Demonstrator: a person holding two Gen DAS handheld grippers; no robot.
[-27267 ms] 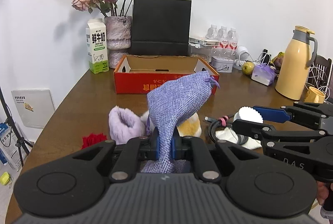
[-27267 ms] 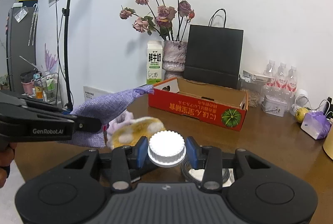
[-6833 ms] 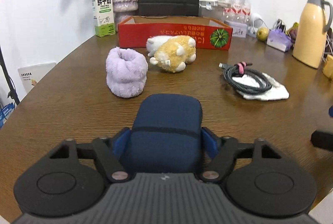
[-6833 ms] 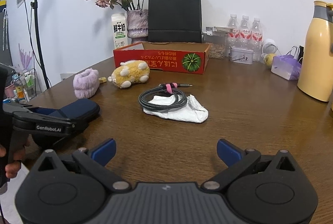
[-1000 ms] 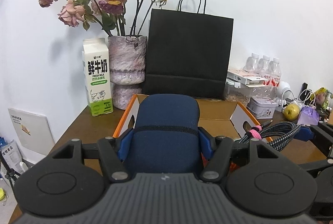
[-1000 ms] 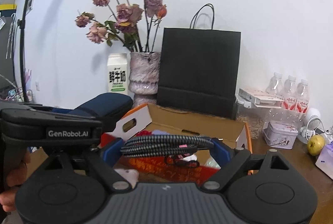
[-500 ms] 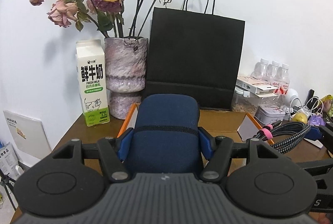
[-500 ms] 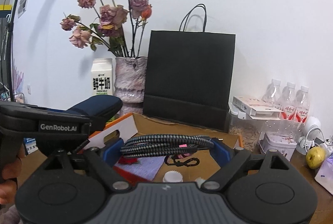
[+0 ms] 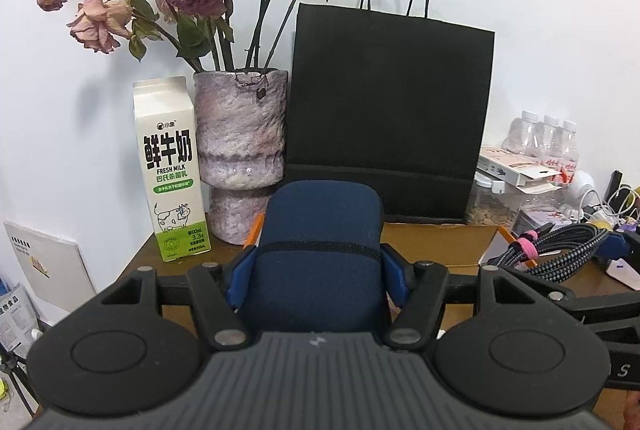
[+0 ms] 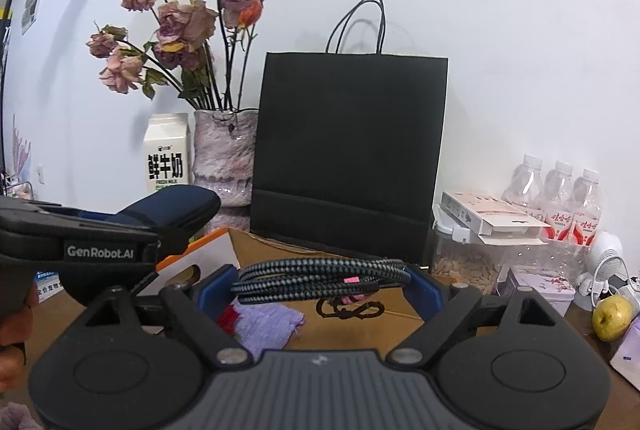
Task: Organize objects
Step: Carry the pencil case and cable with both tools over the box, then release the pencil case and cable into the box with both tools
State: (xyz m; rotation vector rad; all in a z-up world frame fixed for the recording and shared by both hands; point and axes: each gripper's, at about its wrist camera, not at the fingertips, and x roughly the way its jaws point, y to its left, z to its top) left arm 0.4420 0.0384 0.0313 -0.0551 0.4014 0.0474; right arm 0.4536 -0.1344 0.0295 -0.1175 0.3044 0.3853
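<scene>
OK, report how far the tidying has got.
Done: a purple pouch, a red item and a black cord already lie in the cardboard box. In hand: the left gripper holds a navy case, the right gripper a coiled braided cable, both over the box. Left: releasing both; whatever remains on the table is out of view.

L gripper (image 9: pixel 319 276) clamped on navy case (image 9: pixel 320 230), R gripper (image 10: pixel 320 280) clamped on coiled cable (image 10: pixel 320 276); both held side by side, angled slightly down.
</scene>
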